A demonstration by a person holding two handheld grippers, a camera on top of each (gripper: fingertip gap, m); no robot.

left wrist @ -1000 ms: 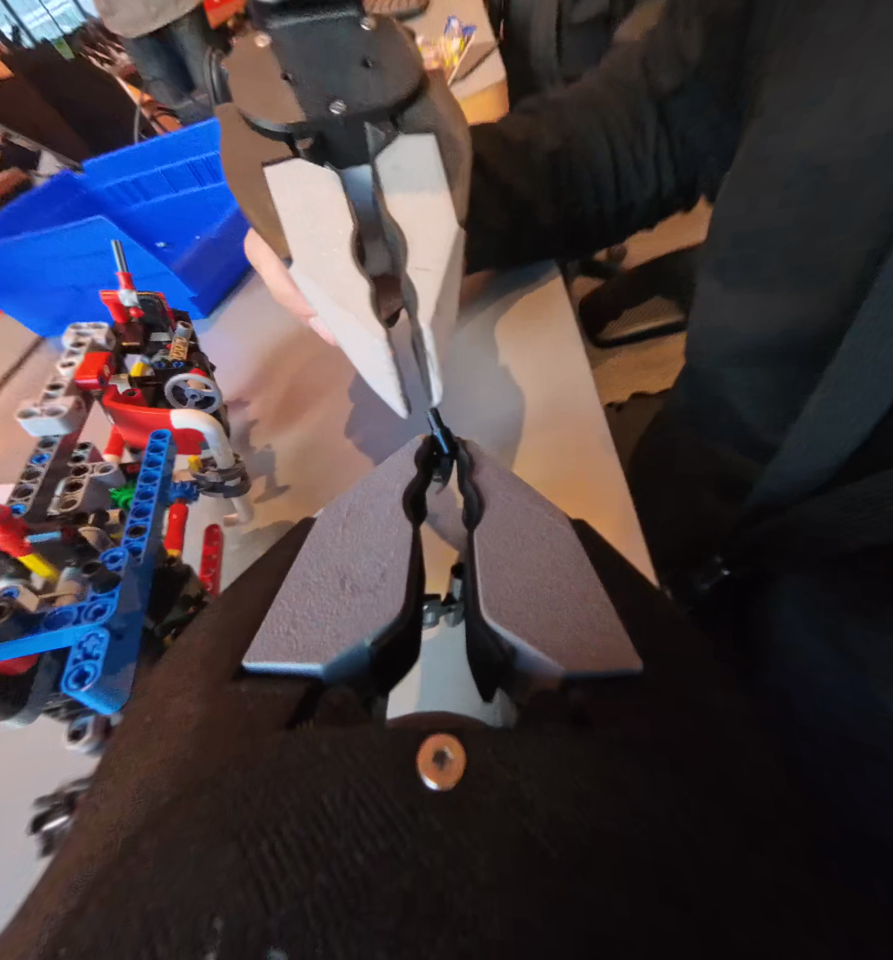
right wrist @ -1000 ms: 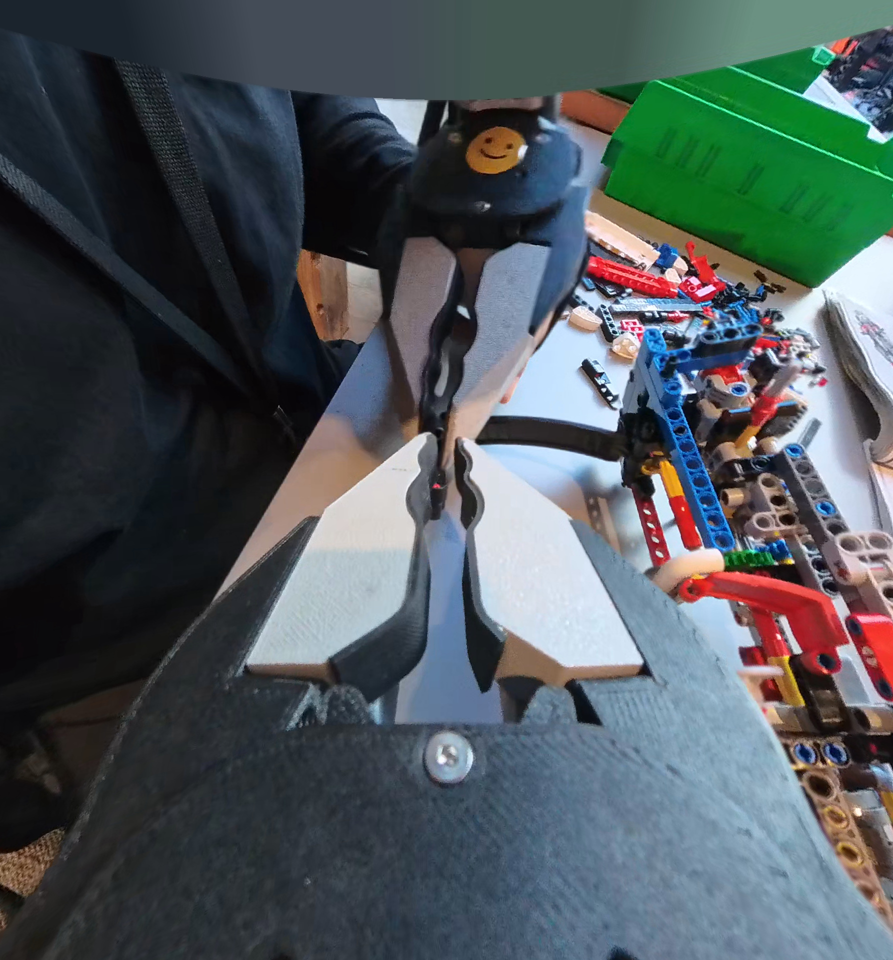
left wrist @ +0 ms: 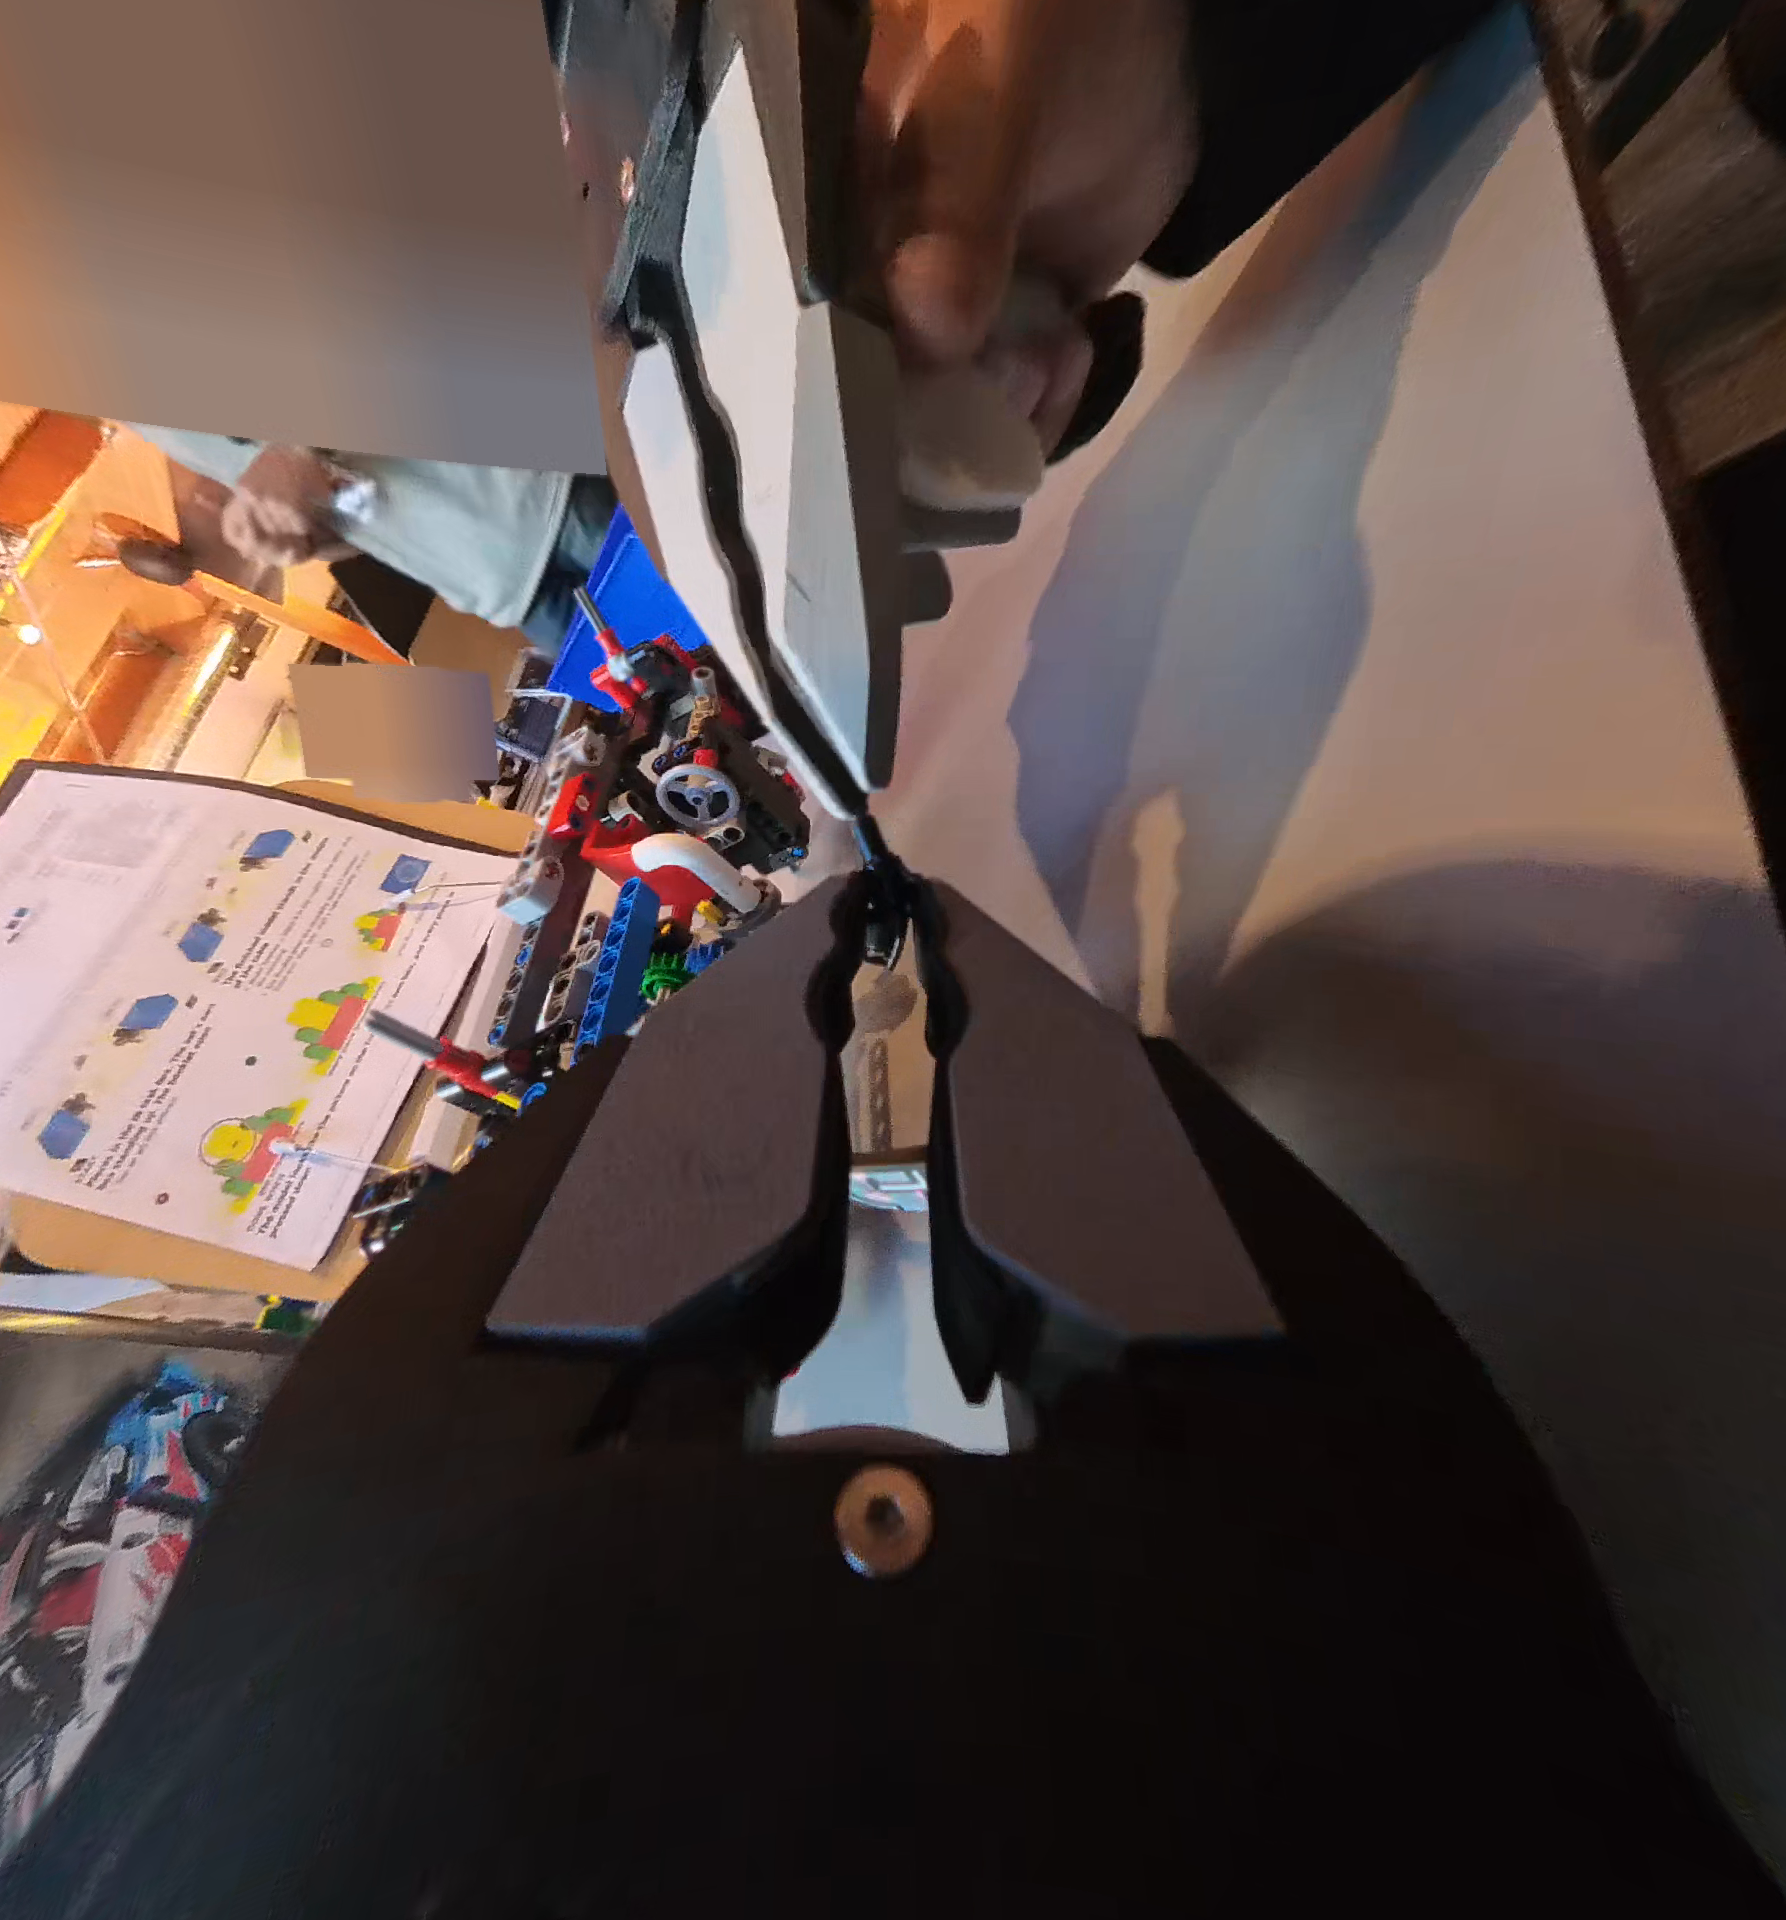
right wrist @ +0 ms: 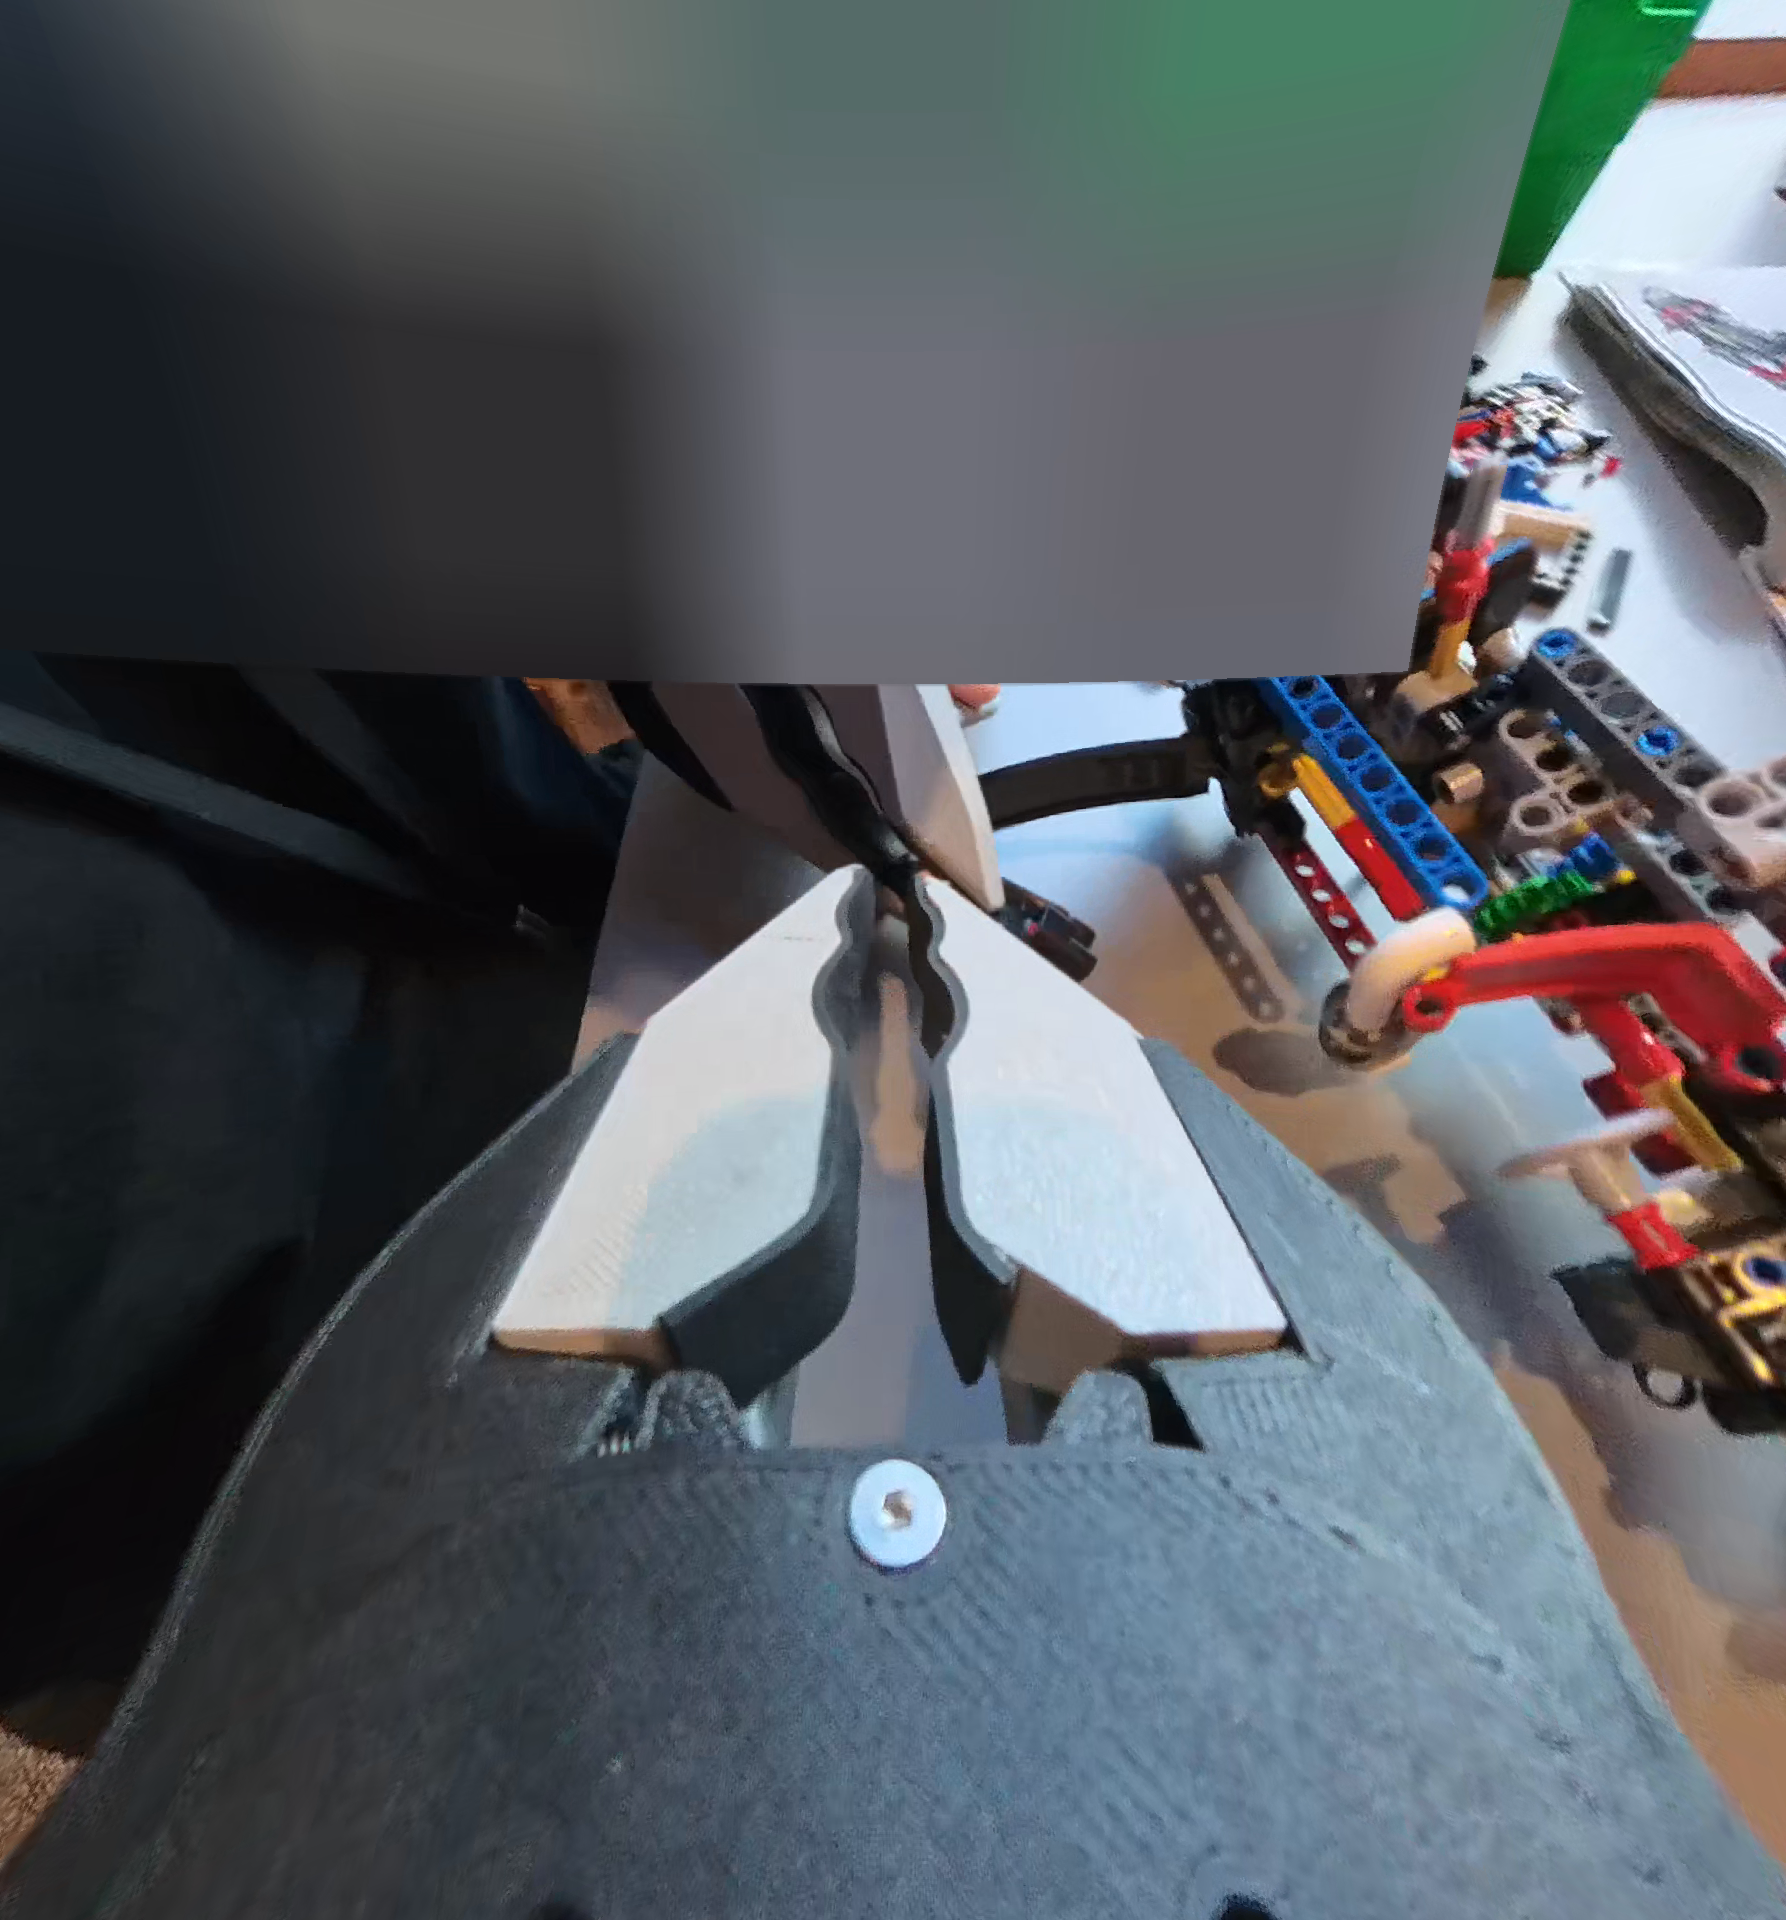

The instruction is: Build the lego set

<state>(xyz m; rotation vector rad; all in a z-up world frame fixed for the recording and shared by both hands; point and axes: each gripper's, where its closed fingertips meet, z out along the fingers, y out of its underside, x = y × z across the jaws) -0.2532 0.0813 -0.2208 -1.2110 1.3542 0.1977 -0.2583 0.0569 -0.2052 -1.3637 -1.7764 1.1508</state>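
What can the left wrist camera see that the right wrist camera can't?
Only the left view shows the printed instruction sheet, the grey steering wheel on the model and the set's box. Only the right view shows the green bin, the open booklet and a loose black piece on the table. Both show the lego model, and the left gripper and right gripper meeting tip to tip over a small dark piece.

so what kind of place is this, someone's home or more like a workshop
Probably a shared workshop or lab. A pale table holds a half-built lego model and an open instruction booklet, with a green storage bin behind, and another person stands in the background.
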